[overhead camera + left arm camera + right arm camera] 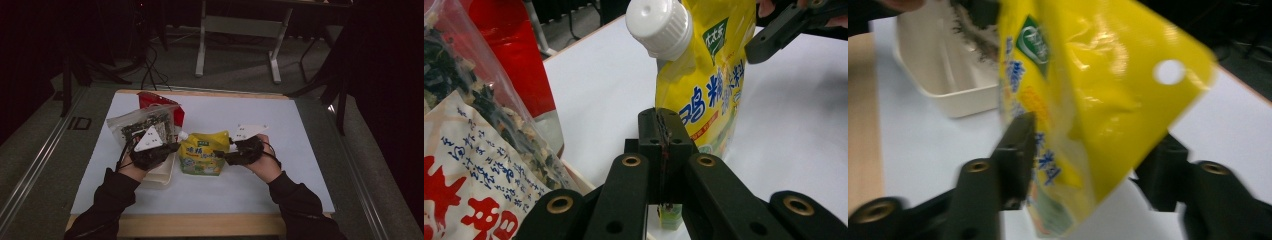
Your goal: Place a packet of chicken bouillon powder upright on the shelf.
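My left gripper (663,150) is pressed together on the thin side seam of the yellow pouch (706,85), below its white cap (659,26). In the left gripper view the two pads meet with only the edge of the film between them, so I judge this grip as firm.

My right gripper (1083,150) is spread around the opposite side of the pouch. In the right gripper view the pouch hangs between the two jaws, and the left pad seems to touch the printed face while the other jaw stands apart behind the film (the picture is blurred, so I cannot be sure of the contact). I count it as not yet pinching.

In the high view the pouch (202,152) is near the middle of the table (300,150), a little toward my edge, held up between both hands. Its long axis runs from the cap, at the upper left by my left hand, down to the bottom at the right. So the free side lies straight between the right jaws, and the right hand is the one which must close next, I think.

Behind my left hand is the white tray (162,175) with a clear bag of dried seaweed (142,125), and farther, toward the far left corner, a red bag (155,100).
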`<state>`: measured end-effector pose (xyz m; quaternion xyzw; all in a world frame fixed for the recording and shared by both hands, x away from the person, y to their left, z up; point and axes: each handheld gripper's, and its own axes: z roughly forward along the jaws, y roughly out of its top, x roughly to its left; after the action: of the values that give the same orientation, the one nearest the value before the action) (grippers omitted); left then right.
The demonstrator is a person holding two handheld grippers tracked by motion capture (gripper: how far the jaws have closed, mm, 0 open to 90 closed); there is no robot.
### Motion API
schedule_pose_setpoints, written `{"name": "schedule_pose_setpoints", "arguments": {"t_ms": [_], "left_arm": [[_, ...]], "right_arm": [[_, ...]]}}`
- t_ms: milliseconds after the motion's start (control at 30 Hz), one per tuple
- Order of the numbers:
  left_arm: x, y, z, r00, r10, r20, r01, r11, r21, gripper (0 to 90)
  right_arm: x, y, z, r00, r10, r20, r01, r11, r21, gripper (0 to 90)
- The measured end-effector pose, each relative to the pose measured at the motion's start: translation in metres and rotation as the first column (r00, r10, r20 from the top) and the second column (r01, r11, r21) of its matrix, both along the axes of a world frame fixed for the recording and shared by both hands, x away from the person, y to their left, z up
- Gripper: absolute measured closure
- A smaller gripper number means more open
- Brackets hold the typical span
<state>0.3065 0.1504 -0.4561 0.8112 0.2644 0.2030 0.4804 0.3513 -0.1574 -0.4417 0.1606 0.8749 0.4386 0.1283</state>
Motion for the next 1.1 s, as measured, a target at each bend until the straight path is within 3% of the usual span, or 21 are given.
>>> {"name": "schedule_pose_setpoints", "arguments": {"t_ms": [33, 233, 367, 533, 700, 733, 967, 1100], "left_arm": [[0.0, 0.0, 0.0, 1.0, -0.002, -0.001, 0.002, 1.0, -0.001, 90.0], [0.001, 0.002, 0.001, 0.9998, -0.013, -0.013, 0.012, 0.9999, -0.006, 90.0], [0.002, 0.003, 0.003, 0.9995, -0.017, -0.026, 0.017, 0.9999, 0.003, 87.8], [-0.003, 0.002, 0.007, 0.9985, -0.028, -0.047, 0.026, 0.9994, -0.024, 70.0], [-0.008, 0.001, 0.011, 0.9974, -0.046, -0.056, 0.045, 0.9988, -0.018, 54.1], [-0.009, 0.001, 0.014, 0.9974, -0.046, -0.055, 0.046, 0.9989, -0.011, 54.1], [-0.015, -0.001, 0.015, 0.9944, -0.038, -0.099, 0.035, 0.999, -0.028, 32.2], [-0.018, -0.004, 0.014, 0.991, -0.064, -0.117, 0.06, 0.9975, -0.036, 18.9]], "right_arm": [[0.0, 0.001, 0.0, 0.9999, 0.012, -0.004, -0.012, 1.0, -0.002, 60.9], [0.002, 0.001, -0.001, 0.9978, 0.061, -0.025, -0.061, 0.998, -0.012, 82.2], [0.001, -0.002, 0.001, 0.9922, 0.121, -0.031, -0.121, 0.993, -0.013, 87.8], [-0.005, -0.002, 0.004, 0.9879, 0.154, -0.02, -0.153, 0.988, 0.004, 89.9], [-0.012, -0.005, 0.01, 0.985, 0.172, 0.009, -0.172, 0.985, -0.002, 90.0], [-0.013, -0.006, 0.012, 0.9851, 0.171, 0.011, -0.171, 0.985, 0.006, 90.0], [-0.019, -0.02, 0.04, 0.9849, 0.163, 0.059, -0.167, 0.984, 0.06, 90.0], [-0.018, -0.026, 0.048, 0.9864, 0.147, 0.075, -0.152, 0.985, 0.079, 90.0]]}}
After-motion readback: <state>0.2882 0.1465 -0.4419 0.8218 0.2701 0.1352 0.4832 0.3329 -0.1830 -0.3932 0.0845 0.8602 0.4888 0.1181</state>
